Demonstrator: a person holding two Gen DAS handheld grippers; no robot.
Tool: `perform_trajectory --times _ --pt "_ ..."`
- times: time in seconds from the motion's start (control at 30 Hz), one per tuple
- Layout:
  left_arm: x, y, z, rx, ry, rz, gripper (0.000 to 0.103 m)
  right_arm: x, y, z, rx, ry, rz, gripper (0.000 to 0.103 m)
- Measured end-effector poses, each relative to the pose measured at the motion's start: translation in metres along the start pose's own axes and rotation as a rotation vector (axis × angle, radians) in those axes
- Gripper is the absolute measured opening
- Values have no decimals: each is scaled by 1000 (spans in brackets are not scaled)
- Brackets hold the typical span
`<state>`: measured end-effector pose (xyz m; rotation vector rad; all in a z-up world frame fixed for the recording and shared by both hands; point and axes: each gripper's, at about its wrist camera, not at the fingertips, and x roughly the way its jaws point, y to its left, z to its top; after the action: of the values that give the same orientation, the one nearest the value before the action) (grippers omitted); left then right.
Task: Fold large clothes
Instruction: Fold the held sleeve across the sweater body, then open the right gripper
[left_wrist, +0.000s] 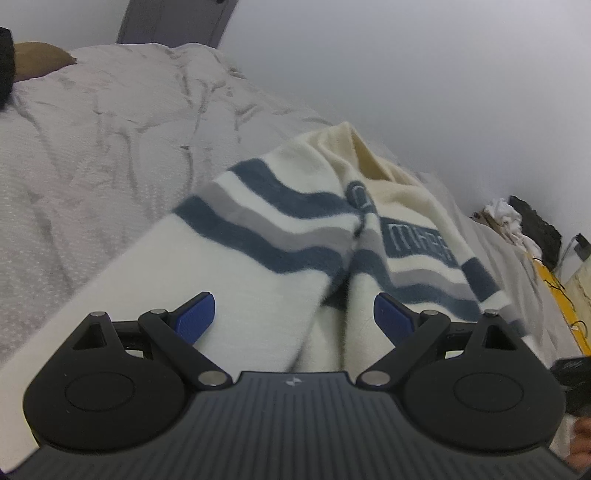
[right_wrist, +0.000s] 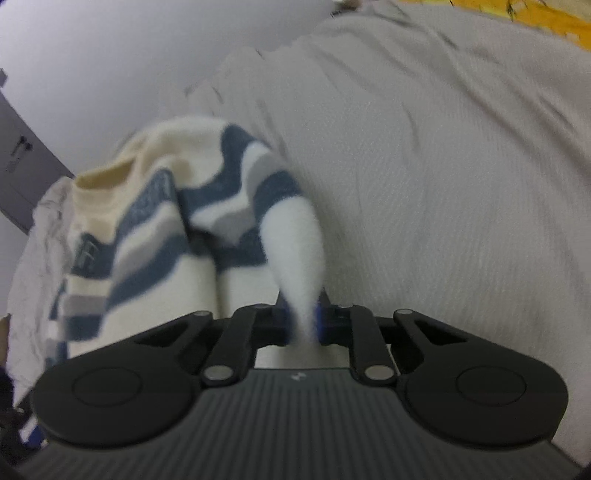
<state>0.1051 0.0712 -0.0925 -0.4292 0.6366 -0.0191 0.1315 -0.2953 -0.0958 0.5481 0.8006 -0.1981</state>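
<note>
- Sweater (left_wrist: 280, 236): cream knit with blue and grey stripes, lying bunched on the bed (left_wrist: 92, 155). Collar sits at the far end, body runs back toward both cameras.
- Left gripper (left_wrist: 294, 314): fingers (left_wrist: 195, 317) wide apart, holding nothing. Cream fabric lies directly under and ahead of the gap; can't tell if the pads touch it.
- Right gripper (right_wrist: 304, 321): fingers together, clamped on a white end of the sweater, probably a sleeve (right_wrist: 295, 243) or a gathered hem corner. Fabric narrows into the jaws and pulls up off the bed cover.
- Key relation: in both views the sweater's long axis runs near to far, roughly in line with the fingers. In the right view the clamped piece is on the right side of the garment, with the body and striped chest to its left.
- Judgement: a fold is mid-way. The right side has a hold, the left does not.
- Next move likely needs the left gripper to close on the near edge below it, so both ends travel together.
- Risk: pulling on the right alone would drag the bunch sideways and twist the middle crease (left_wrist: 347, 280).
- Both views are motion-blurred, so the exact edge under the left fingers is unclear.
- Clutter (left_wrist: 517, 225) far right, well apart from the work.
</note>
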Motion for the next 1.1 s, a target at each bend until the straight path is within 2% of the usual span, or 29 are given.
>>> perform_trajectory --times 0.2,0.47,0.53,0.63,0.8,0.93,1.1 --pt "-10 0 0 -3 -15 -14 95 -31 -5 61 -95 -106 -30 15" --pt "0 0 4 -17 8 -23 95 -38 -11 193 -182 -294 -202 14" --pt "4 0 5 -9 11 -20 95 -31 -2 223 -242 -375 -274 14" --pt "12 1 7 11 16 -1 95 -8 -2 263 -228 -443 -358 15" --pt "22 1 5 27 24 1 95 60 0 292 -300 -510 -512 15" --pt "32 -5 5 69 12 22 95 115 -25 301 -318 -470 -577 15" --pt "46 -10 4 117 7 45 95 163 -47 297 -311 -434 -628 16"
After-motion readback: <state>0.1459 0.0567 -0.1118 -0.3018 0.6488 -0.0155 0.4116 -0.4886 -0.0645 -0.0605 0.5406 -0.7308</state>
